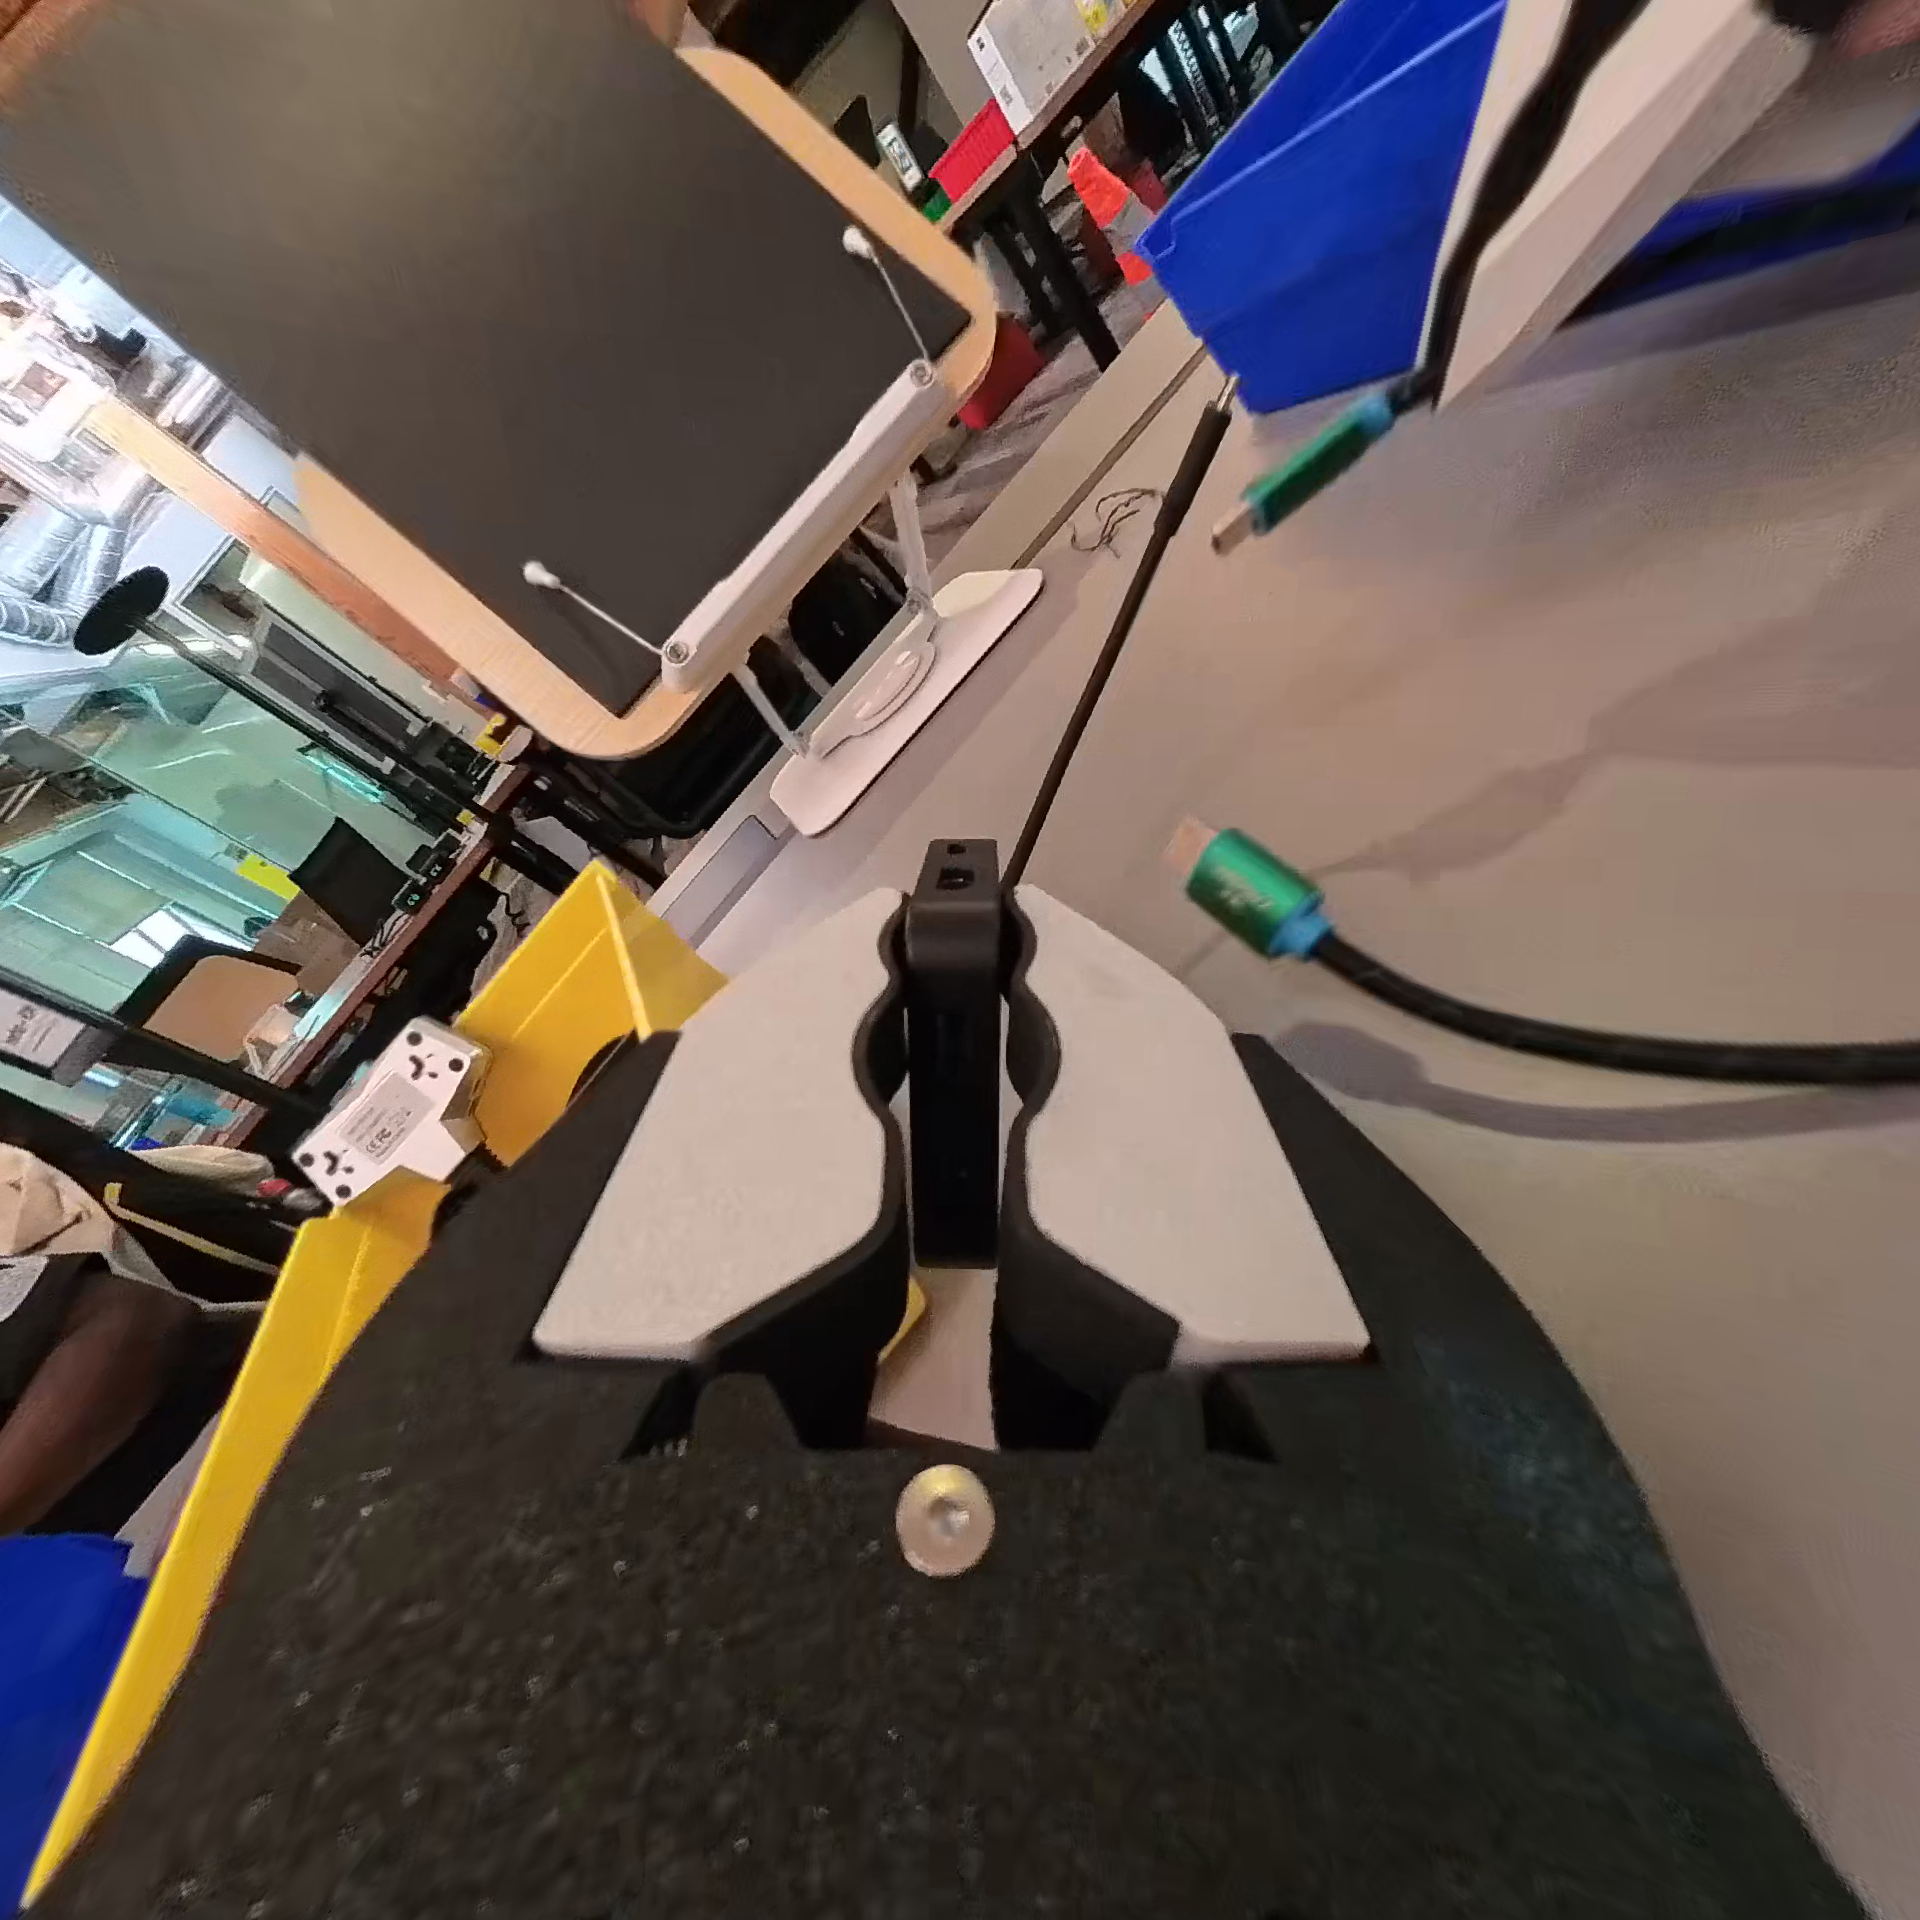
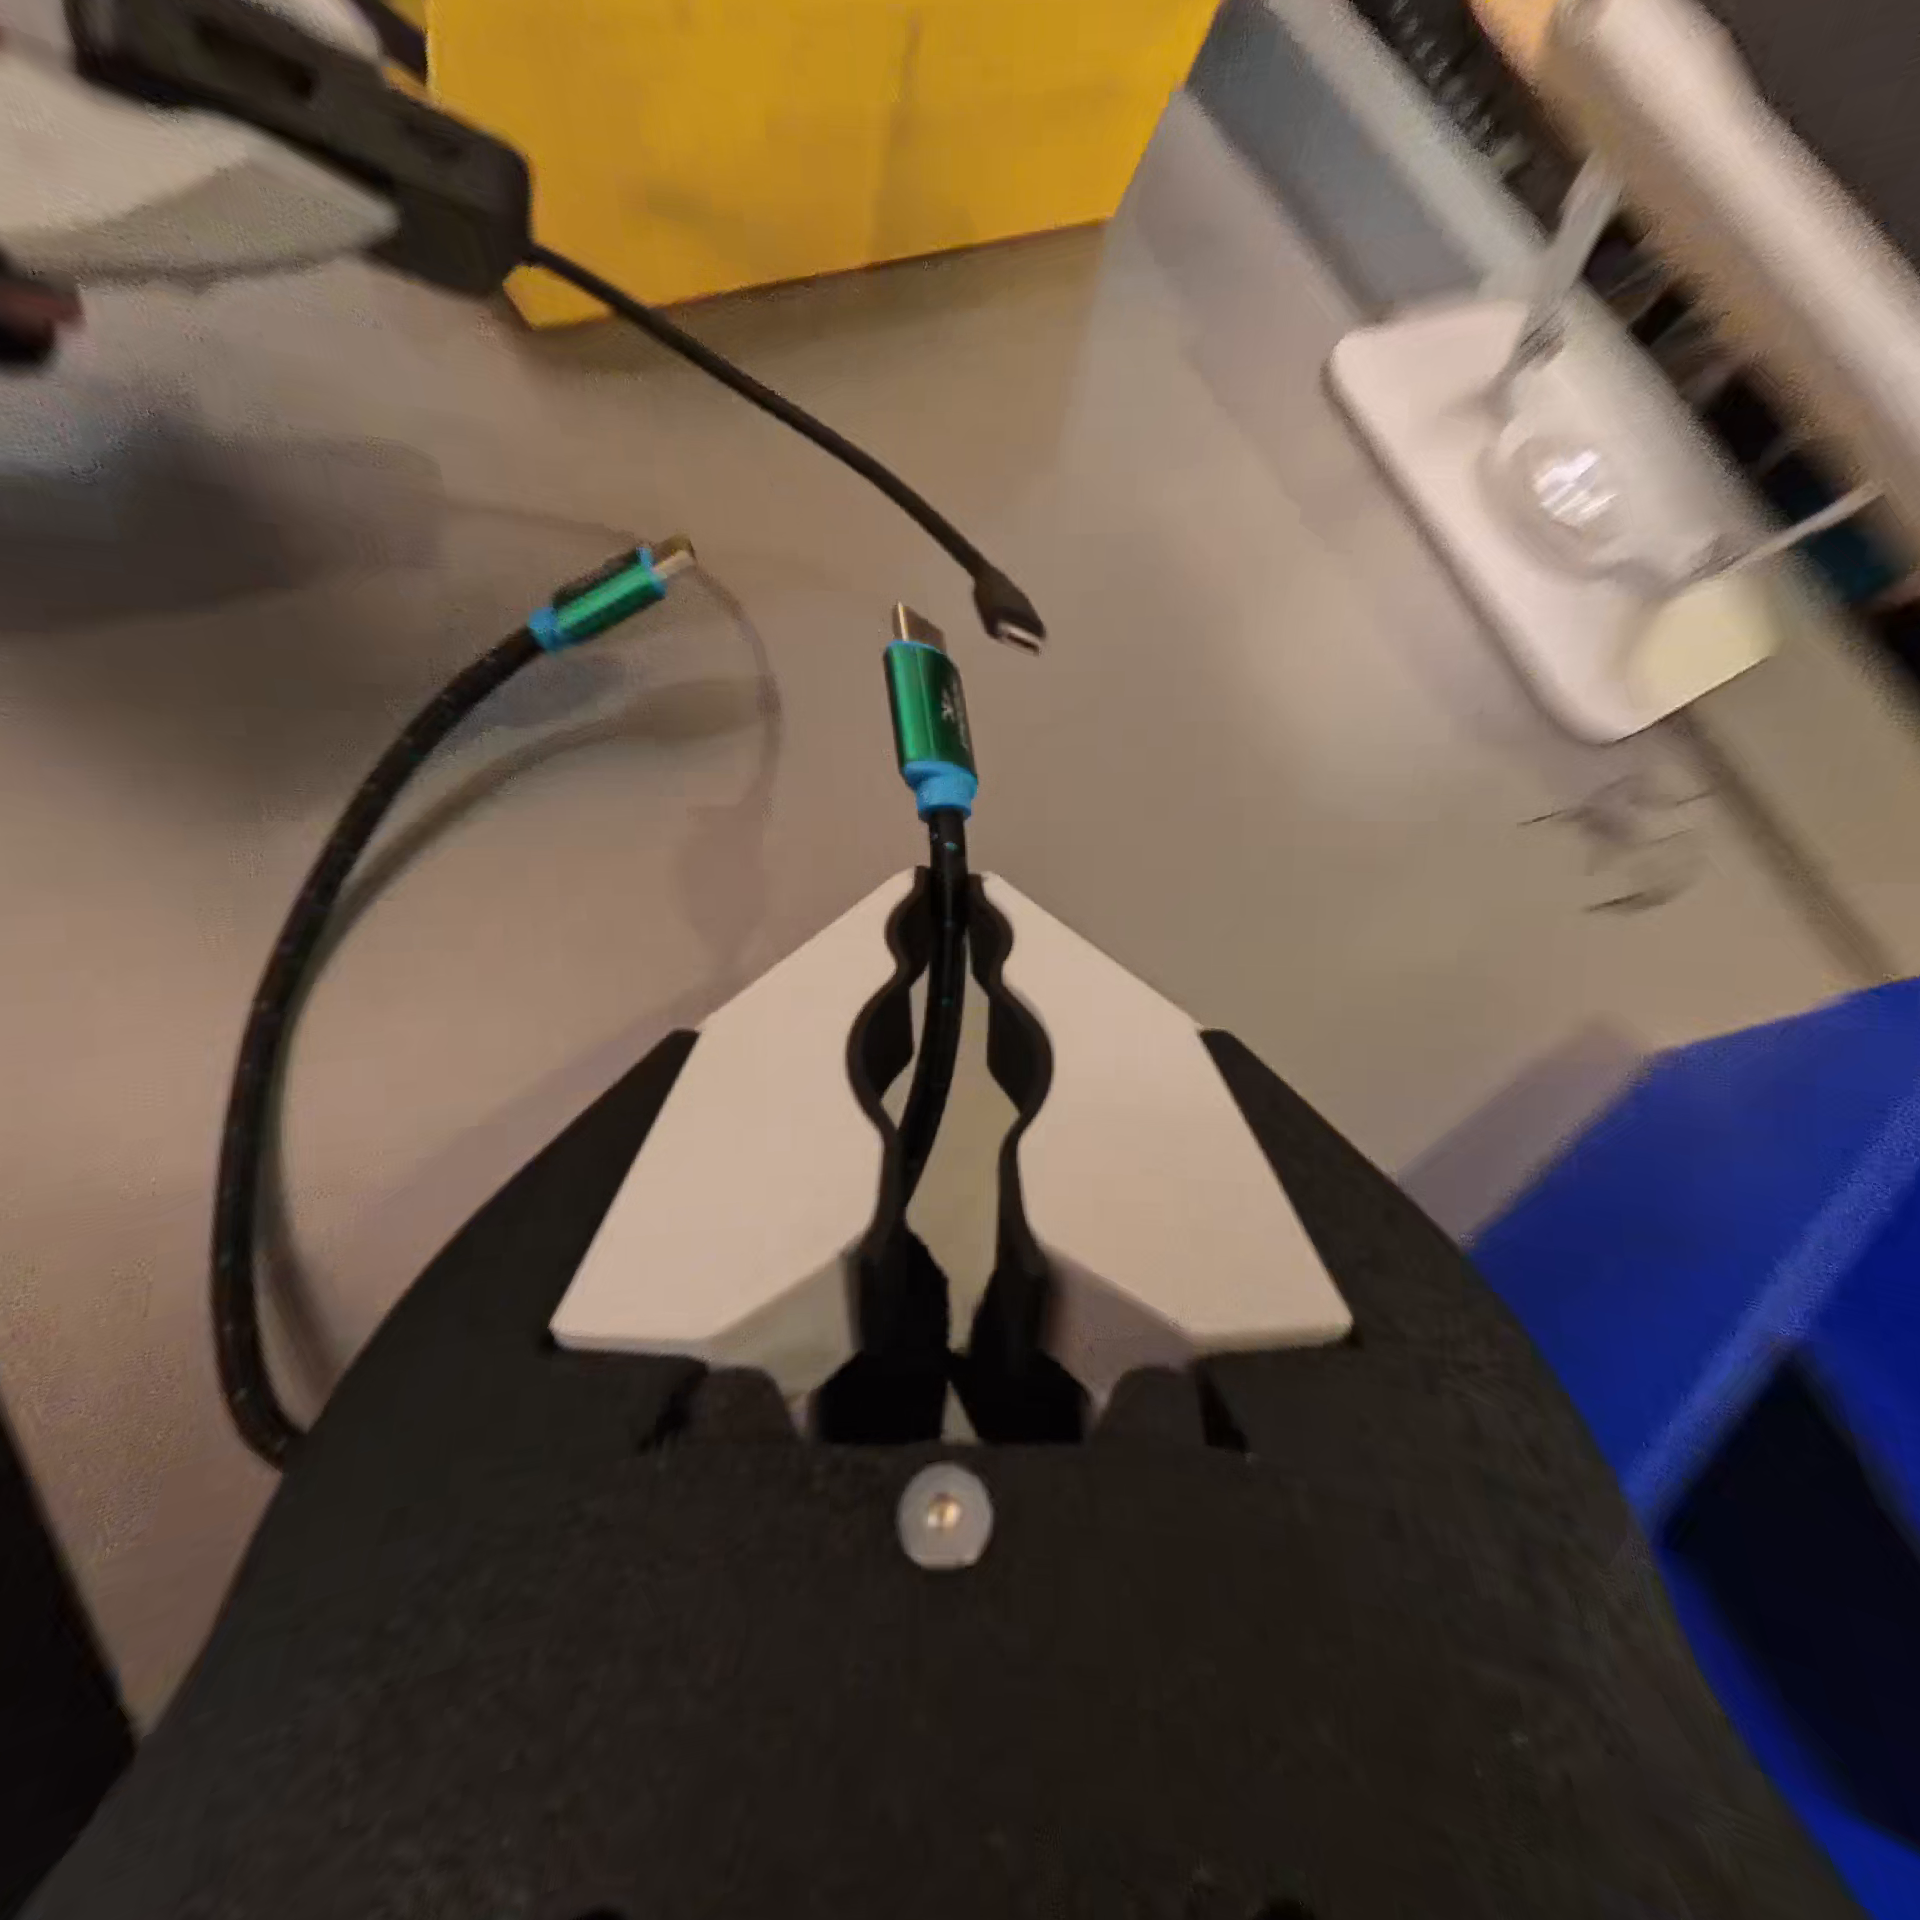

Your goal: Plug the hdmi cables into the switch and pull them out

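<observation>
My left gripper [image 1: 954, 896] is shut on the black HDMI switch [image 1: 951, 1049], held on edge above the grey table, its end ports facing away. A thin black lead [image 1: 1101, 644] runs from it; its small plug [image 2: 1010, 623] hangs free. My right gripper [image 2: 948, 878] is shut on the braided cable [image 2: 935, 997] just behind a green HDMI plug [image 2: 930, 717], which points forward and is unplugged. This plug shows at the upper right in the left wrist view [image 1: 1309, 468]. A second green plug [image 1: 1242, 891] lies loose on the table, also in the right wrist view [image 2: 608, 601]. The switch [image 2: 416, 177] shows at the upper left there.
A yellow bin [image 2: 790, 135] stands behind the switch and shows at the left [image 1: 561, 997]. Blue bins stand at the right [image 2: 1766, 1299] and far side [image 1: 1309, 239]. A tilted black board on a white stand [image 1: 904, 686] sits at the table's edge [image 2: 1538, 520].
</observation>
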The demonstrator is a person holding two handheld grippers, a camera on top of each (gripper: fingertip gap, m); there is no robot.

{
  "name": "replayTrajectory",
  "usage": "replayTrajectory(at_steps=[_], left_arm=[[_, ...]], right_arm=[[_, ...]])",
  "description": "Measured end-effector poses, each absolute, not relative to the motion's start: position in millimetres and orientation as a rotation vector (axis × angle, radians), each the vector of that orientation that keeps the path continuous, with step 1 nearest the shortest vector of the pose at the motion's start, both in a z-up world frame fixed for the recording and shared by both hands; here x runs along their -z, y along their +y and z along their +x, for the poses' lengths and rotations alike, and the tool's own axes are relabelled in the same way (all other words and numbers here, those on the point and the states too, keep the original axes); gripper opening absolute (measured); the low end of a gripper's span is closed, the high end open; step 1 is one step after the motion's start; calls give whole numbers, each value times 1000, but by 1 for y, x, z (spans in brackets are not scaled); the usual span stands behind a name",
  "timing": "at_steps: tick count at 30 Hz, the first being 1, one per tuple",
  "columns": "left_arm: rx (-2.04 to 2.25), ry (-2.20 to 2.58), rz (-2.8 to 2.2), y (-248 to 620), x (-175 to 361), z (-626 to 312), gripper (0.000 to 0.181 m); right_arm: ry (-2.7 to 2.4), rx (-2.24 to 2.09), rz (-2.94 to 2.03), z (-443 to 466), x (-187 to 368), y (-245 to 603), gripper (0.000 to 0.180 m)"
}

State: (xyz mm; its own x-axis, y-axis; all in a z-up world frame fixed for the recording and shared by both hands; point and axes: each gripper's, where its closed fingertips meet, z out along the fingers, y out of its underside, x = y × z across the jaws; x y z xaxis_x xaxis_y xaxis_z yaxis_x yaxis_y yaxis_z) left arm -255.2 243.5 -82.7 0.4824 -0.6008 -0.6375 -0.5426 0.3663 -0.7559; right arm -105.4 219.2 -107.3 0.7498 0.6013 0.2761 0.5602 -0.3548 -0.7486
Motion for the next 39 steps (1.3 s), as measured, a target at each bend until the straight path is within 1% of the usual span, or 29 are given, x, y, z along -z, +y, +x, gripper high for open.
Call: replayTrajectory(at_steps=[3, 7, 13, 23, 32, 39], left_arm=[[60, 1151, -1260, 238, 70, -241, 13], [10, 1218, -1196, 226, 53, -217, 14], [-2, 1303, -1166, 212, 51, -197, 14], [-189, 1383, -1046, 202, 54, -189, 14], [-257, 1418, -1000, 201, 58, -187, 14], [-220, 1470, -956, 191, 65, -182, 14]], right_arm=[[-1034, 191, -1929, -107, 81, 204, 6], [-1089, 204, -1900, -120, 59, 190, 6], [-1205, 232, -1803, -138, 36, 169, 6], [-1266, 234, -1835, -149, 42, 163, 6], [-1290, 227, -1855, -150, 47, 162, 6], [-1361, 186, -1824, -148, 49, 154, 6]])
